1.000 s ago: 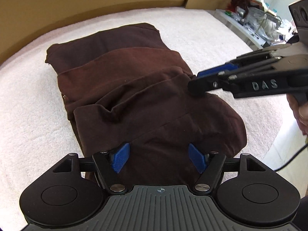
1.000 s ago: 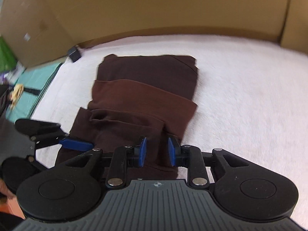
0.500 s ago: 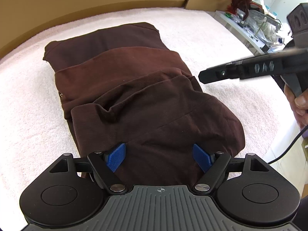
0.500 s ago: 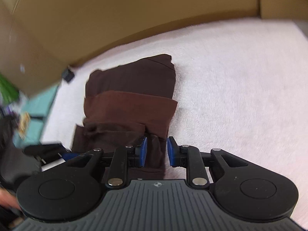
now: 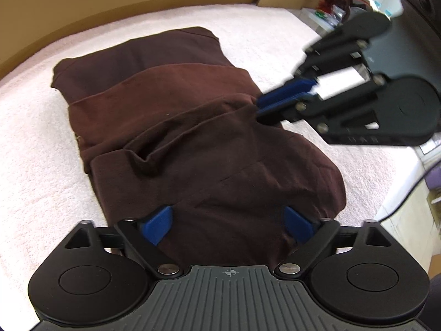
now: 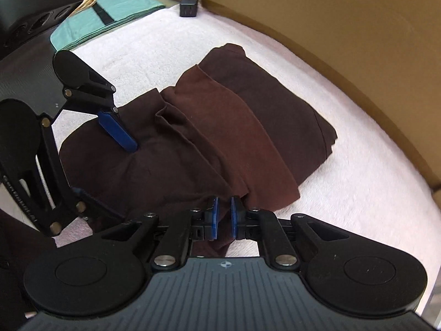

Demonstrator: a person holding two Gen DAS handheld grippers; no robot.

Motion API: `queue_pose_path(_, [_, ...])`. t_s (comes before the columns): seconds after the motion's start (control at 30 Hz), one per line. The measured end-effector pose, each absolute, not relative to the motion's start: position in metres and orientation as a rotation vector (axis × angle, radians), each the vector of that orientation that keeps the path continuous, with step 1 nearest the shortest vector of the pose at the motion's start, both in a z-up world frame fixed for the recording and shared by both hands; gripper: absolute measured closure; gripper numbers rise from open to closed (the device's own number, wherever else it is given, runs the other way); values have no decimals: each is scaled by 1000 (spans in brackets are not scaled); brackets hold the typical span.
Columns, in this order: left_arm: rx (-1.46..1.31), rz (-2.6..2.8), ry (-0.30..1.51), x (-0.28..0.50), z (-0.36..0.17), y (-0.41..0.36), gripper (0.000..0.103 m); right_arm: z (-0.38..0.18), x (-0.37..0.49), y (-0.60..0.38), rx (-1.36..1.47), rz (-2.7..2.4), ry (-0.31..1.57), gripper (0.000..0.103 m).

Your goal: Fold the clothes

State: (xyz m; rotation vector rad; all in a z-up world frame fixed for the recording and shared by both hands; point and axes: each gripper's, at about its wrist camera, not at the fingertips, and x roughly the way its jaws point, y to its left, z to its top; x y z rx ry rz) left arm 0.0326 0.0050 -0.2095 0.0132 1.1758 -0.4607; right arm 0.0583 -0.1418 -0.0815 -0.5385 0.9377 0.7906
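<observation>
- Left gripper sits at the bottom middle of its own view, blue fingers spread wide apart over the near end of the brown garment, not pinching anything.
- That garment's folded into overlapping layers, lying mid-frame on a pinkish-white towel surface.
- Cardboard wall runs across the top.
- Right gripper, low centre of its view, has its fingers nearly together, nipping the garment's edge between them.
- Small black box upper left of the right view, at the towel's far edge.
</observation>
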Motion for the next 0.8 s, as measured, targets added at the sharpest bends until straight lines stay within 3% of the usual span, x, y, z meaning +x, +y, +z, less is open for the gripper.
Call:
queue_pose_path(0.23, [22,-472,1180,31,-211,2,0,-84,70,-137,-603,868,981,89])
queue_pose_path(0.4, [13,-478,1188,33,-211,4,0,-77,72,-135,-637,908,987,98])
queue_pose_path(0.53, [6,-474,1189,33,-212,4,0,-51,66,-131,-714,941,910,100])
queue_pose_path(0.73, [16,-468,1196,34,-212,2,0,-54,61,-113,-1052,808,727,101])
queue_pose_path(0.8, [13,-467,1197,33,-212,2,0,-55,73,-118,-937,808,768,101])
